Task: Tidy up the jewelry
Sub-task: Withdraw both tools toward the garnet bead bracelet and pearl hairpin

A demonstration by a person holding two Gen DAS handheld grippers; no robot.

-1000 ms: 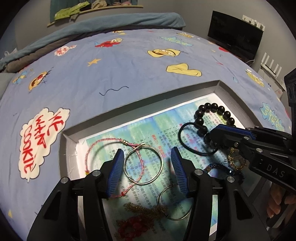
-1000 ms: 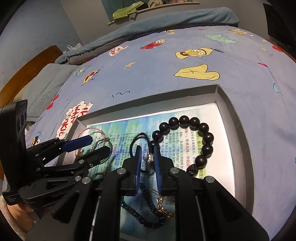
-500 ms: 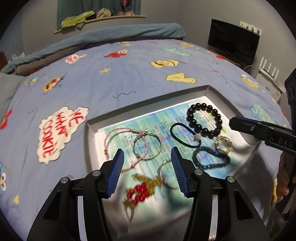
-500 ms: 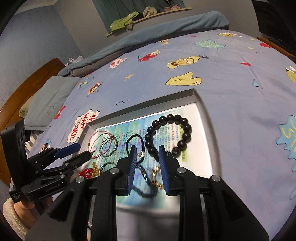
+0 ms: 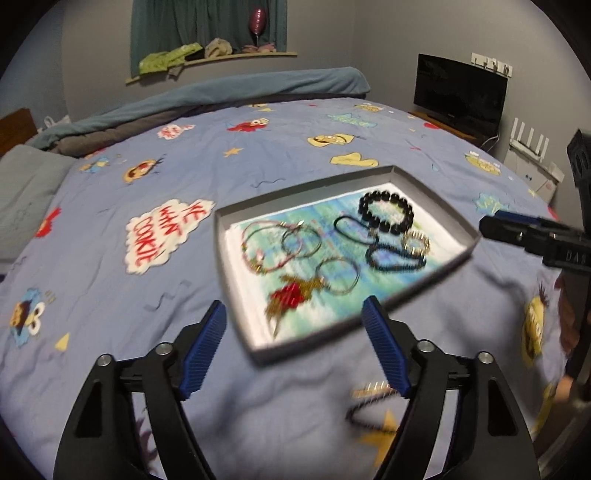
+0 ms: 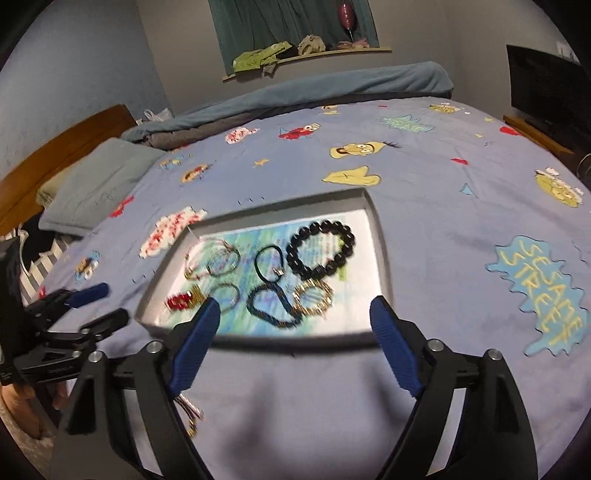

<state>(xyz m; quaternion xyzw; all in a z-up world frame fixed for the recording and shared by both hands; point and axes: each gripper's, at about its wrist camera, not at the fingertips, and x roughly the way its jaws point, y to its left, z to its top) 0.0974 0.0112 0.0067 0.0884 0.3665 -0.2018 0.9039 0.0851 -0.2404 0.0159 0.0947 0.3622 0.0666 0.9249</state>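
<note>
- A blue cartoon-print bedspread [image 5: 110, 229] fills most of both frames, with a "Me Want Cookie" bubble [image 5: 166, 236] left of centre.
- A rolled blue-grey duvet [image 5: 229, 92] lies along the bed's far edge.
- A grey pillow [image 6: 96, 184] sits at left, beside a wooden headboard [image 6: 55, 147].
- A dark television [image 5: 460, 94] stands at upper right.
- Clothes [image 6: 262, 57] rest on a window ledge [image 6: 332, 52] before teal curtains [image 5: 207, 26], top centre.

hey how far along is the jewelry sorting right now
Mostly done: the black bead bracelet and other pieces lie in the gray tray. Nothing in hand; left gripper and right gripper are open. Left: a blurry piece on the bedspread outside the tray.
</note>
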